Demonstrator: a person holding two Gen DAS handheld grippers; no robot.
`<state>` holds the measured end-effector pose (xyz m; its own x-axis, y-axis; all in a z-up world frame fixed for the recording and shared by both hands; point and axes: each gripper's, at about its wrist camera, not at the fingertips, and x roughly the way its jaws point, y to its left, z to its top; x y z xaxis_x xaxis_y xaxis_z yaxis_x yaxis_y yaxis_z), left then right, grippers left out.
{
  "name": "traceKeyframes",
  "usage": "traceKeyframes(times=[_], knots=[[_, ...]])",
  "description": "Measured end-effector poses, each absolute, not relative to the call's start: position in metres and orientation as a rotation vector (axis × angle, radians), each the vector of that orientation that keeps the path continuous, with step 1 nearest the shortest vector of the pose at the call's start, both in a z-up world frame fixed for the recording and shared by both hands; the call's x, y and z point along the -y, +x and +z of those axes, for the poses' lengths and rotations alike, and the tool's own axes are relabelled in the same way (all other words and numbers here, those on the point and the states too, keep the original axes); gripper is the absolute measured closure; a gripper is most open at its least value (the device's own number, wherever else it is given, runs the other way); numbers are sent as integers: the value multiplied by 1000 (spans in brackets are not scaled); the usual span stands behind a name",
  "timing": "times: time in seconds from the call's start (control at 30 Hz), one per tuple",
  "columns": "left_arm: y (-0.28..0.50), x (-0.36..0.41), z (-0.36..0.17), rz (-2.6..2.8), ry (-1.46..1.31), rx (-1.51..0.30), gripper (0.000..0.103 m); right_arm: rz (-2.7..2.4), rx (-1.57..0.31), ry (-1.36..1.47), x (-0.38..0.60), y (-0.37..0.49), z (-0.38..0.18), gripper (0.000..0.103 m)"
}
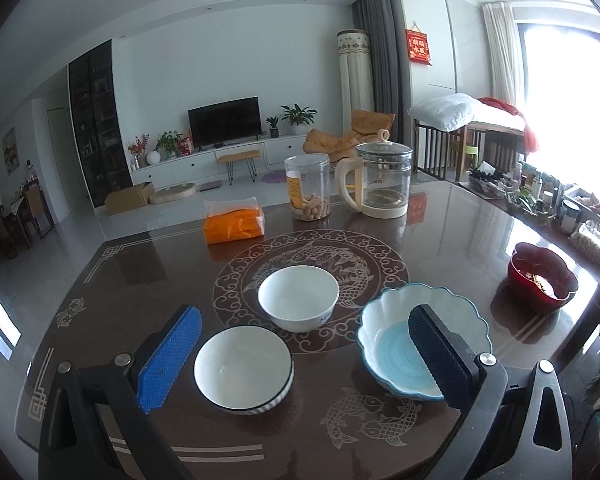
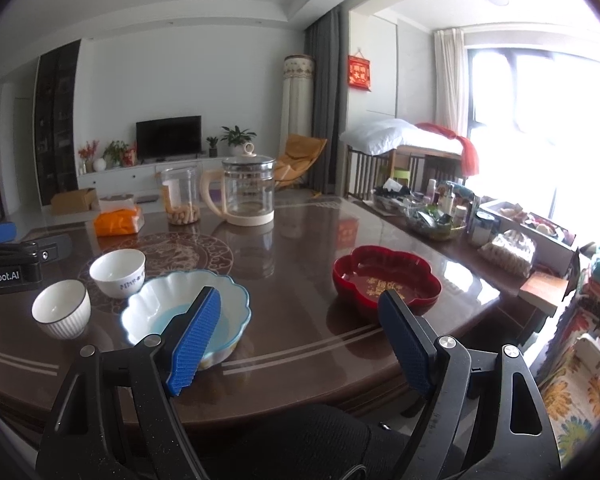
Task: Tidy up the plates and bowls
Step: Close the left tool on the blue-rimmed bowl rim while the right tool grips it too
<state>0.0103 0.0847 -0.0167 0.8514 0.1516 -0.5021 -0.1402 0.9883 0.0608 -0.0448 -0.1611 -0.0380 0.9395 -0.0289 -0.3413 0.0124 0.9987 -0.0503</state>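
Ribbed bowl (image 1: pixel 243 369): I see it low centre in the left wrist view, on the surface (image 1: pixel 440 232), between my left fingers (image 1: pixel 168 358), untouched.
White bowl (image 1: pixel 298 298): just above it, mid-frame.
Scalloped blue bowl (image 1: pixel 384 320): lower right there, partly behind one pad.
Red dish (image 2: pixel 384 276): centre right of the right wrist view, above the gap of my right fingers (image 2: pixel 196 336).
Left gripper (image 1: pixel 302 356): released, spread wide.
Right gripper (image 2: pixel 300 330): released, holding nothing.
Far edge: glass kettle (image 1: pixel 384 180), jar (image 1: pixel 308 186), orange pack (image 1: pixel 234 222).

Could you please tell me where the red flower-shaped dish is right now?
The red flower-shaped dish sits alone toward the table's right edge in both wrist views, apart from the scalloped blue bowl to its left.
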Motion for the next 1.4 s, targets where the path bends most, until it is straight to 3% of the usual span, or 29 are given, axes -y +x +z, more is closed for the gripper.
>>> traceKeyframes(times=[0.2,0.53,0.9,1.17,1.27,1.33,1.4], knots=[[19,-120,-31,110,-98,-624,0,18,-444,45,178,-27,-56,19],[53,-39,-77,-80,47,-831,0,182,-682,71,181,32,-69,19],[116,-28,-126,-94,-31,-1037,1,296,-864,34,178,96,-91,19],[148,-29,-148,-189,-141,-1115,1,339,-1095,15,163,152,-117,20],[152,-29,-154,-174,-137,-1133,11,338,-1147,24,161,169,-128,22],[156,-33,-160,-173,-162,-1163,30,344,-1167,25,158,176,-132,22],[158,-38,-166,-162,-194,-1194,39,348,-1180,-2,153,180,-133,23]])
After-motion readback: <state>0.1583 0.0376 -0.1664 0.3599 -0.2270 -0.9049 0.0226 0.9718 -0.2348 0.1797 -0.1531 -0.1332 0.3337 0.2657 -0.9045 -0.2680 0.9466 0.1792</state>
